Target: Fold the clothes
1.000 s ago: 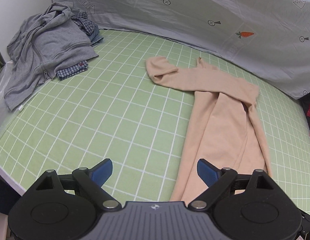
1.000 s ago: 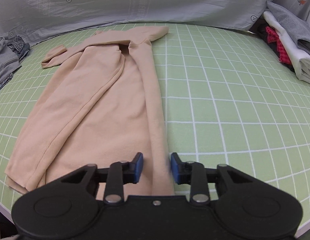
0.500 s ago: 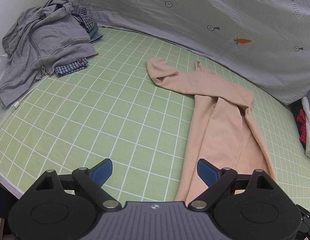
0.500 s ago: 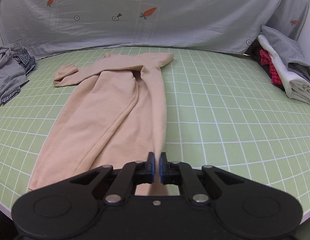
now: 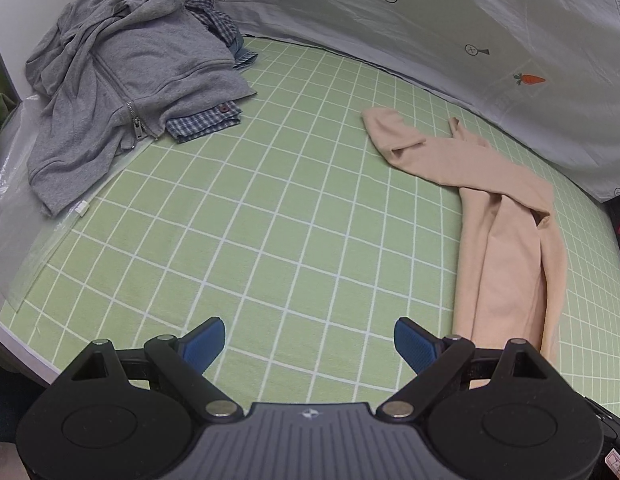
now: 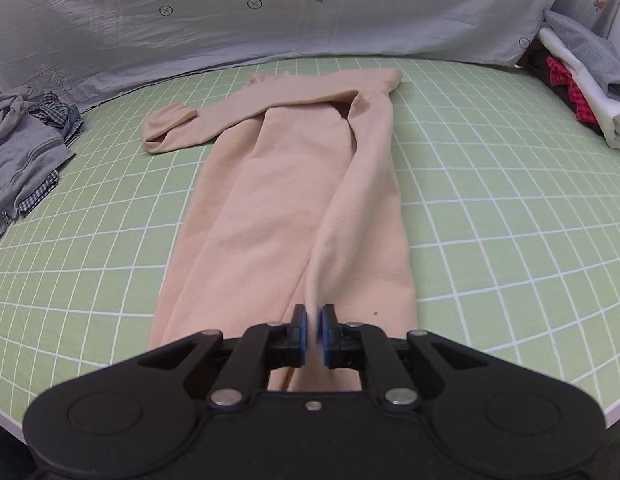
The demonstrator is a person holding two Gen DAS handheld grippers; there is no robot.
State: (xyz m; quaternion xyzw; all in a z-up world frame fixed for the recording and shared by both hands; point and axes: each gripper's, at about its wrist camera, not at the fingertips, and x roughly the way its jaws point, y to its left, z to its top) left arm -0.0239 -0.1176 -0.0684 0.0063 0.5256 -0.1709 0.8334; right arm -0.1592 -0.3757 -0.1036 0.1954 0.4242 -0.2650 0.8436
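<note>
In the left wrist view, the left gripper (image 5: 310,340) hovered with its blue fingers (image 5: 203,342) spread wide and holding nothing, above bare green gridded cloth near the table's (image 5: 269,220) near edge. The peach garment (image 5: 506,248) lay toward the right side of the table, its long axis running from the near edge to the far edge, with one sleeve (image 5: 402,140) folded across and pointing left along the far edge. At the far left corner sat a grey zip hoodie (image 5: 121,88) heaped over a blue checked shirt (image 5: 205,124). The grey backdrop sheet (image 5: 430,20) bore a carrot print and arrow labels reading "LOOK HERE". In the right wrist view, the right gripper (image 6: 313,334) had its fingers (image 6: 299,336) pinched closed on a raised ridge of the peach garment's (image 6: 289,200) near hem. The body stretched straight away toward the far edge, the sleeve (image 6: 177,132) pointing left. Folded clothes (image 6: 582,80) were stacked at the far right corner.
</note>
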